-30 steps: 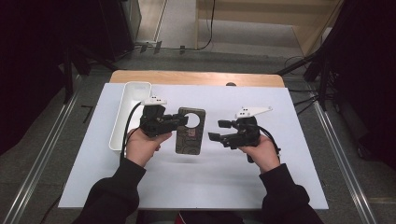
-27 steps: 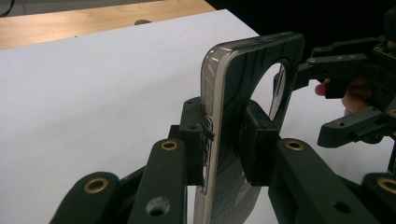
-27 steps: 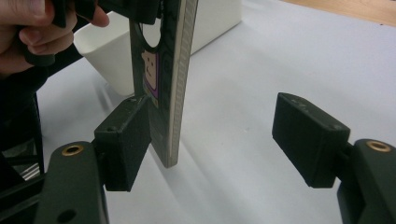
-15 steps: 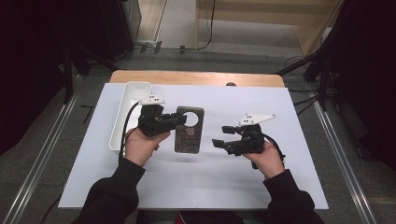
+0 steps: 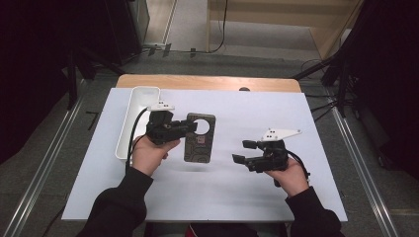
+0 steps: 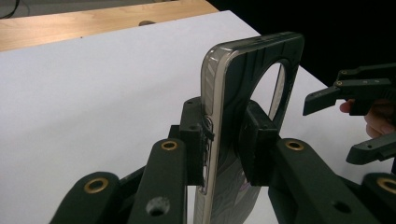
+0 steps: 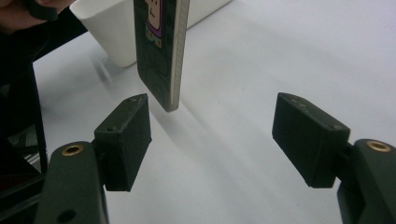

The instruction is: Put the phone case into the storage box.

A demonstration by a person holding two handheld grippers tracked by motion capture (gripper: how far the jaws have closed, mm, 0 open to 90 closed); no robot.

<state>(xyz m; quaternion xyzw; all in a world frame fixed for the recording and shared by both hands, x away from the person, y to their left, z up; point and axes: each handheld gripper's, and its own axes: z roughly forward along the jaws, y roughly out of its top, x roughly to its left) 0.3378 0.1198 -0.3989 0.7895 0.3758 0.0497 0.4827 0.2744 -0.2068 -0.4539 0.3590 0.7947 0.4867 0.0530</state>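
A dark patterned phone case (image 5: 200,140) with a round cut-out hangs above the white table cover (image 5: 247,108). My left gripper (image 5: 190,128) is shut on its upper part. In the left gripper view the pads (image 6: 196,135) press both faces of the case (image 6: 252,70), which stands on edge. My right gripper (image 5: 241,151) stands open to the right of the case, apart from it, with nothing between its jaws. From the right gripper view the case's lower end (image 7: 161,46) hangs beyond the left pad of that gripper (image 7: 219,130). The right gripper (image 6: 334,123) also shows at the right of the left gripper view.
A long white tray (image 5: 141,98) lies along the left side of the cover, behind my left hand; its corner (image 7: 112,28) shows in the right gripper view. A strip of bare wood (image 5: 207,82) runs along the far edge. Dark stands and cables surround the table.
My right hand has drawn back toward the near edge and a little right, away from the case, jaws still open. The left hand and the case have stayed put.
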